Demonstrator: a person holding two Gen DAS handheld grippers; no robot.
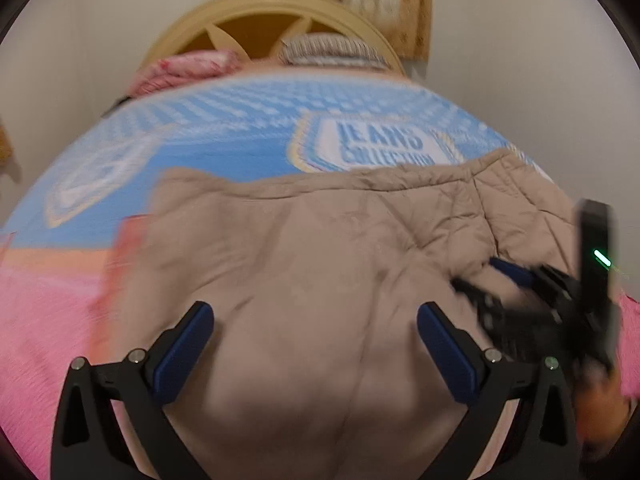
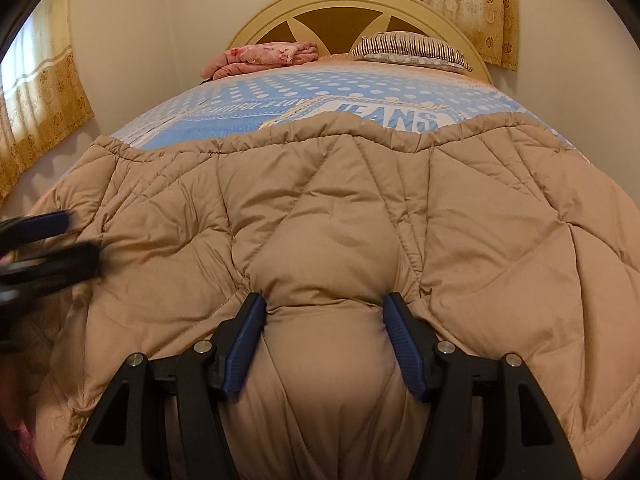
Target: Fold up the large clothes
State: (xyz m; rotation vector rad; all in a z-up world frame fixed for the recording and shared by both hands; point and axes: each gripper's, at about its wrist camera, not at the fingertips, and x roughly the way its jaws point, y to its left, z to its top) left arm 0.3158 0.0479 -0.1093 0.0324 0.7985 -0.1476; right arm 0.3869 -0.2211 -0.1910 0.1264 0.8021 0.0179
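Jacket (image 2: 320, 240) bulges between right gripper (image 2: 324, 308) fingers, pads pressing its sides.

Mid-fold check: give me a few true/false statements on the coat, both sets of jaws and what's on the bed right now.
1. The tan quilted coat lies on a blue bedspread printed with "JEANS". True.
2. The right gripper has its jaws squeezing a bulge of coat fabric between them. True.
3. The left gripper is clamped shut on a sleeve. False: its jaws stand wide apart over the coat, pinching nothing.
4. A striped pillow rests by the headboard. True.
5. The folded pink blanket sits on top of the coat. False: it lies far up the bed near the headboard, apart from the coat.
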